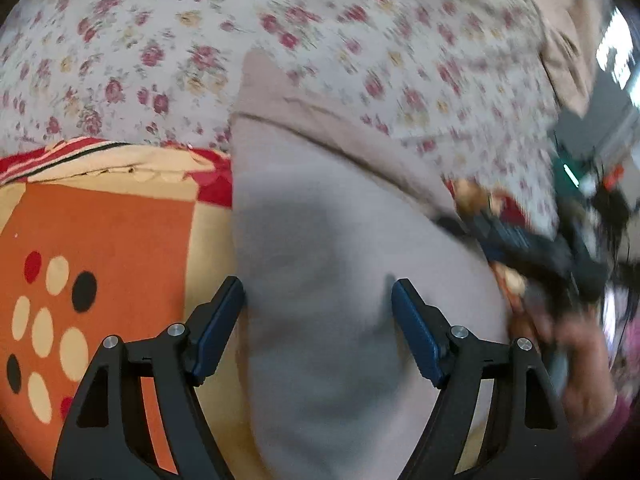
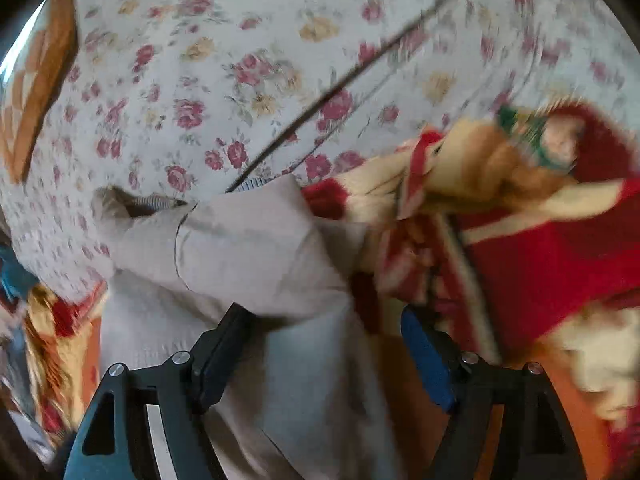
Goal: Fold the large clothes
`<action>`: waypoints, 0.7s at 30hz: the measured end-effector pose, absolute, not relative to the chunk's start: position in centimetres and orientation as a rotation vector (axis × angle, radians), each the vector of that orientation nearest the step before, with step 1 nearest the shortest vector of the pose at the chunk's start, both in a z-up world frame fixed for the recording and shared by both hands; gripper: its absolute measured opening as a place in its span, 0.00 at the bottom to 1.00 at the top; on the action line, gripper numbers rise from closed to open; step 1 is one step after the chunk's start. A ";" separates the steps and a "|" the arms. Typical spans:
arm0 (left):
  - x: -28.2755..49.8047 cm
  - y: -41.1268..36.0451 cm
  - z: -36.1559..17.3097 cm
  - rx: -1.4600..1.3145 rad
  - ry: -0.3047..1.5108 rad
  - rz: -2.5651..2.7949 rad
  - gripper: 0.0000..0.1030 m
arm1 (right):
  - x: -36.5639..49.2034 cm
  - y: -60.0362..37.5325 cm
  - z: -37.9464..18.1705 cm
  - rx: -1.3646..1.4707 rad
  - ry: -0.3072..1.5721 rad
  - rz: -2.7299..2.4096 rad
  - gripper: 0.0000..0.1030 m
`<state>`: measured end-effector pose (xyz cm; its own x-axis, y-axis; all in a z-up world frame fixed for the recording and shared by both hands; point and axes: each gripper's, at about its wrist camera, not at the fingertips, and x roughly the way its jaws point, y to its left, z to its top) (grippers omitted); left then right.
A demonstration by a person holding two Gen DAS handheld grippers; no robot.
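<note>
A large grey-beige garment (image 1: pixel 344 264) lies on a patterned blanket, running away toward a floral sheet. My left gripper (image 1: pixel 318 294) is open, its jaws wide apart over the garment's left part, holding nothing. In the right wrist view the same garment (image 2: pixel 248 248) shows a folded sleeve or hem with a seam. My right gripper (image 2: pixel 326 320) is open above the garment's right edge, where it meets a bunched red and cream blanket (image 2: pixel 520 256). The right gripper also shows, blurred, in the left wrist view (image 1: pixel 532 248) at the garment's right side.
An orange, cream and red blanket with dots (image 1: pixel 100 264) lies under the garment. A floral sheet (image 1: pixel 280 32) covers the bed behind. A beige cloth (image 1: pixel 560 28) lies at the far right. A dark line (image 2: pixel 344 84) crosses the sheet.
</note>
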<state>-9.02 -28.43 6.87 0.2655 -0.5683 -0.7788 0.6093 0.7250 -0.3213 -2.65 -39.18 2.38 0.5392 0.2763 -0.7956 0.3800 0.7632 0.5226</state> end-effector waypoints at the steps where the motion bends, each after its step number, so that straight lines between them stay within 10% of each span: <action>1: -8.4 -28.8 6.7 0.039 1.044 -0.783 0.75 | -3.5 -39.6 3.4 0.700 1.017 -0.074 0.73; 15: -8.3 -25.1 4.9 -0.023 1.225 -0.882 0.76 | -7.1 -39.9 4.0 0.760 1.086 0.152 0.83; 21: -8.8 -24.4 2.3 -0.117 1.326 -0.937 0.91 | -7.1 -37.8 2.6 0.750 1.115 0.277 0.86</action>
<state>-8.79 -24.35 2.27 -0.0510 -0.6365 -0.7696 0.5126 0.6446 -0.5672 -7.14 -37.80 2.55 0.4371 0.5548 -0.7079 0.1583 0.7273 0.6678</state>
